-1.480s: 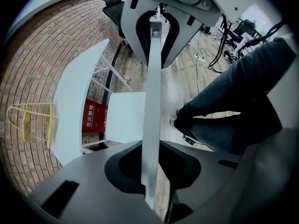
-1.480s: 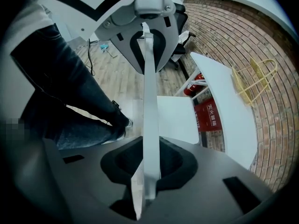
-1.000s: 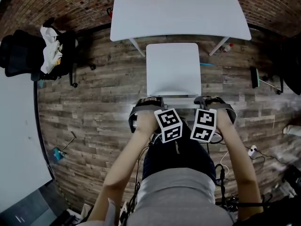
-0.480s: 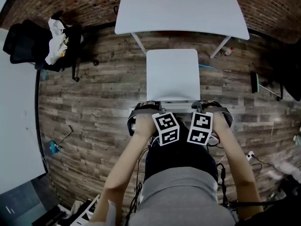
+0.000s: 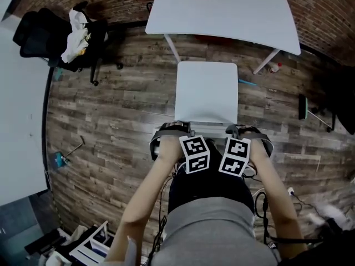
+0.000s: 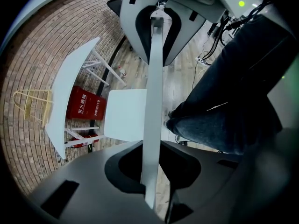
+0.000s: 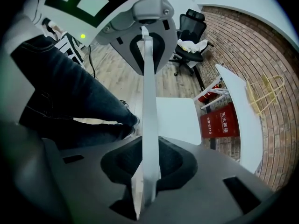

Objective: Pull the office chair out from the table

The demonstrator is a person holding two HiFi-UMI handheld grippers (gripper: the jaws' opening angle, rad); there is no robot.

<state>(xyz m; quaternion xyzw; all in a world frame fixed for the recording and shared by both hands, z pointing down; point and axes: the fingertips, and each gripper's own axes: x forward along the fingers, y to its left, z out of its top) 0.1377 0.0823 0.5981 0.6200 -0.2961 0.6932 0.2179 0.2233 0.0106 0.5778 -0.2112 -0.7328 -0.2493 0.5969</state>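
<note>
A white chair stands on the wood floor in front of the white table, its seat just off the table's near edge. Both grippers point down onto the top edge of its backrest. My left gripper is shut on the backrest's left end and my right gripper on its right end. In the left gripper view the thin white backrest edge runs out of my left gripper's jaws up to the right gripper. The right gripper view shows the backrest edge clamped in its jaws.
A black office chair draped with white cloth stands at the back left. A white desk runs along the left. A red box sits under the table by the brick wall. Cables lie at the right. The person's legs are right behind the chair.
Both grippers have come back toward the person with the chair's backrest held in them. The seat now sits a little farther from the table's edge.
</note>
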